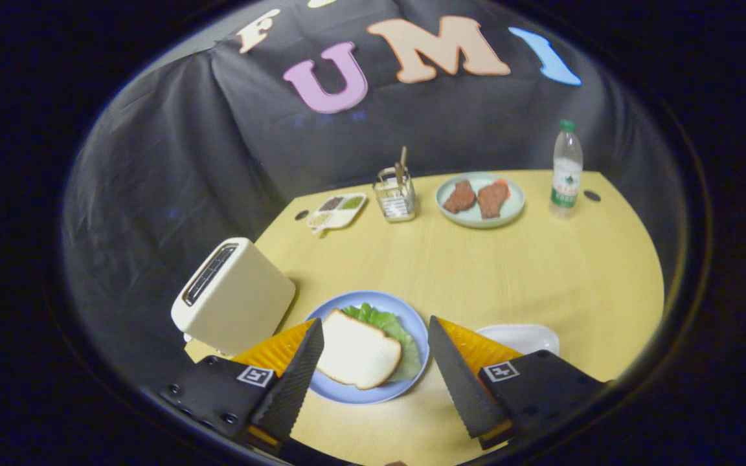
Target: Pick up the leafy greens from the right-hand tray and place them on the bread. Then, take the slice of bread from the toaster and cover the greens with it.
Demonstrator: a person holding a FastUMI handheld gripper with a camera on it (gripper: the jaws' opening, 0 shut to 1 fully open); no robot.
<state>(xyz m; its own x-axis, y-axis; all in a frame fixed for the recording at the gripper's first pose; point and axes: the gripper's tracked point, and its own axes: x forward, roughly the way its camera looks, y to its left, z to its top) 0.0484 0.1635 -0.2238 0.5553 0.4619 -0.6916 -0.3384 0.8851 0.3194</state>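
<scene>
The hand-held gripper [373, 349] with its two black ribbed fingers [295, 378] and orange sides was spread wide and held nothing. Between the fingers, just ahead of them, stood the round blue plate [405, 317] on the yellow wooden table [509, 272]. On this plate lay the white slice of bread [355, 353], flat, with its long axis going from the near right to the far left. Under it the green leafy lettuce [389, 327] came out at the far right side. Left of the plate stood the cream toaster [234, 294], tilted, its slot on top. Behind the right finger lay a white oval tray [522, 335]. Far behind were a pale green plate with brown meat pieces [480, 199], a clear plastic bottle [566, 167], a glass holder [394, 193] and a small white divided dish [336, 210].
</scene>
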